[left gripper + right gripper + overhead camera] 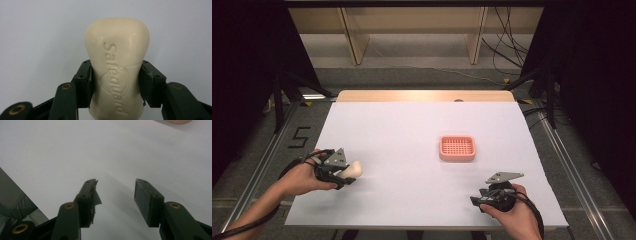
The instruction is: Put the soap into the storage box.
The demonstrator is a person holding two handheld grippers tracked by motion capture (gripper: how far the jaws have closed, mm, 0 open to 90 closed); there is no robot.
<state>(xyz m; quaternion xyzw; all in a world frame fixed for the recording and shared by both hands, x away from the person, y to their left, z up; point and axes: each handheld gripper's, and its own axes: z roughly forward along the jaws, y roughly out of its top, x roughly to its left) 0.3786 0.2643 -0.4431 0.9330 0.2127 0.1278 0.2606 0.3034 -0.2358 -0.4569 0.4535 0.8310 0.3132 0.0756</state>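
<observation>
While clamped at its narrow waist by the left gripper [116, 82], the cream soap bar [117, 65], embossed "Safeguard", sat at the table's [412, 135] near left. The pink soap dish [457, 148] lay well right; the right gripper [115, 200] stood open, empty.

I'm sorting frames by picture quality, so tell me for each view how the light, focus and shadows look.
High view: white table evenly lit, surroundings dark, pink soap dish sharp. Left gripper view: the soap bar is sharp enough to read its embossed lettering, without glare, clamped by the left gripper. Right gripper view: soft shadow under the open right gripper; the far table blurs.
</observation>
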